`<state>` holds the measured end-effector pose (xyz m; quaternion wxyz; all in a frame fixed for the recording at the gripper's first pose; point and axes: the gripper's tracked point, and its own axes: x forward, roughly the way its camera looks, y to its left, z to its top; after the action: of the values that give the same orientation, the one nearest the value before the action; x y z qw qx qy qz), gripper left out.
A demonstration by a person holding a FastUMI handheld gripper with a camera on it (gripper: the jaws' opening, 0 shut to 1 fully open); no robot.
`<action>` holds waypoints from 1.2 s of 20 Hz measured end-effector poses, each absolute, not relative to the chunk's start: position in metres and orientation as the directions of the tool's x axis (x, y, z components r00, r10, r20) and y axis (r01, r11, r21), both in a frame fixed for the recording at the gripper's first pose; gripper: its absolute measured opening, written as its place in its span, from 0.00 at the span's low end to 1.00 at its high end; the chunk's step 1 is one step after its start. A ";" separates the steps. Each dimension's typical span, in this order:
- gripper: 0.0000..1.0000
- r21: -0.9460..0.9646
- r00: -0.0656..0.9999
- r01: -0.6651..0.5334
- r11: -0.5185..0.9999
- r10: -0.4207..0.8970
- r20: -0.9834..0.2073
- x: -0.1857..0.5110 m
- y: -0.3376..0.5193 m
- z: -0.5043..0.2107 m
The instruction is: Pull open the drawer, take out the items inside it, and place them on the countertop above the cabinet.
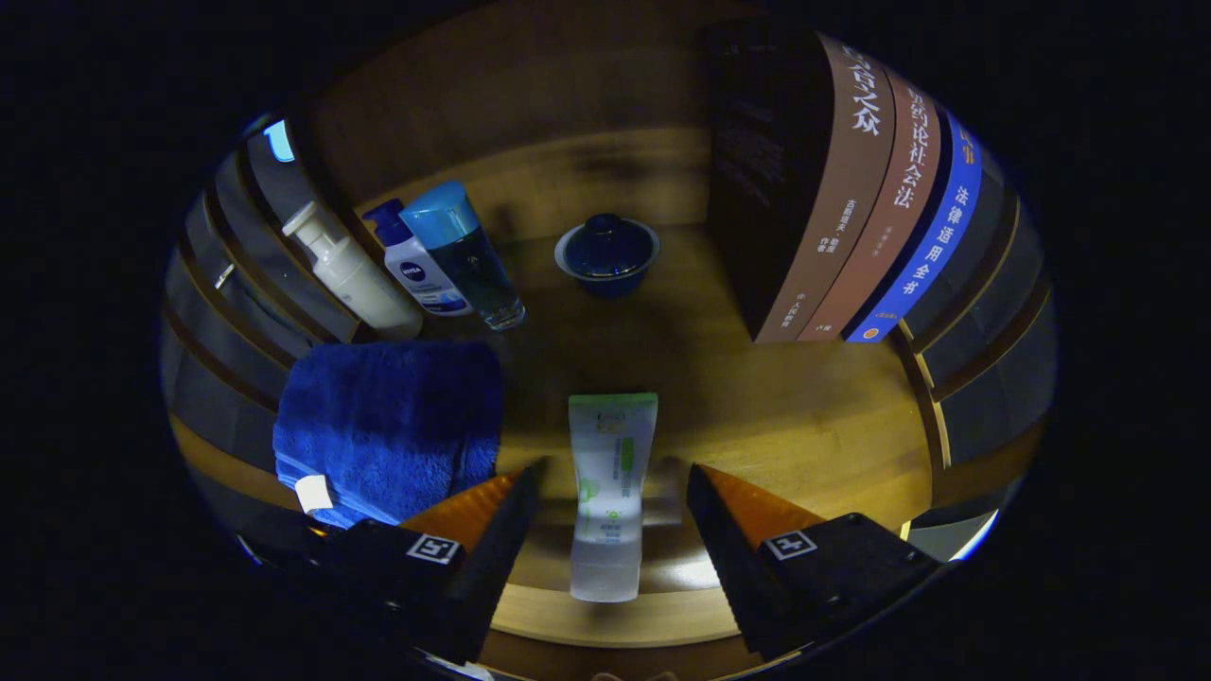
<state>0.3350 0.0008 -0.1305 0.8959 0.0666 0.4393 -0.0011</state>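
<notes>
Tube (pixel 610 492) of lotion lies on the wooden surface (pixel 804 426) between the fingers of the open gripper (pixel 613 515); it looks light, soft and slick, best squeezed across its middle.

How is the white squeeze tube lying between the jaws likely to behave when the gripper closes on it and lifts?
The tube lies flat on the wooden countertop between the open jaws, untouched. It looks like soft plastic, so it probably dents under pressure. Its smooth skin may slip. It seems light, and its flattened end should keep it from rolling.
</notes>
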 end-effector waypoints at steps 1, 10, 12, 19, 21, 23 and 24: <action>1.00 0.122 0.614 0.060 0.991 0.060 -0.787 0.334 0.001 -0.131; 1.00 0.116 0.720 0.030 0.993 0.059 -0.692 0.314 0.006 -0.106; 1.00 0.091 0.768 0.012 0.996 0.049 -0.638 0.305 0.009 -0.099; 1.00 0.004 0.916 0.016 1.000 -0.013 -0.401 0.251 0.009 -0.078; 1.00 -0.015 0.947 0.024 1.000 -0.028 -0.321 0.229 0.010 -0.072; 1.00 -0.001 0.969 0.034 0.999 -0.033 -0.243 0.206 0.014 -0.066; 1.00 0.004 0.978 0.034 0.999 -0.032 -0.207 0.193 0.017 -0.064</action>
<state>0.1932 0.0172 -0.0636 0.9944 0.0037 0.1043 -0.0165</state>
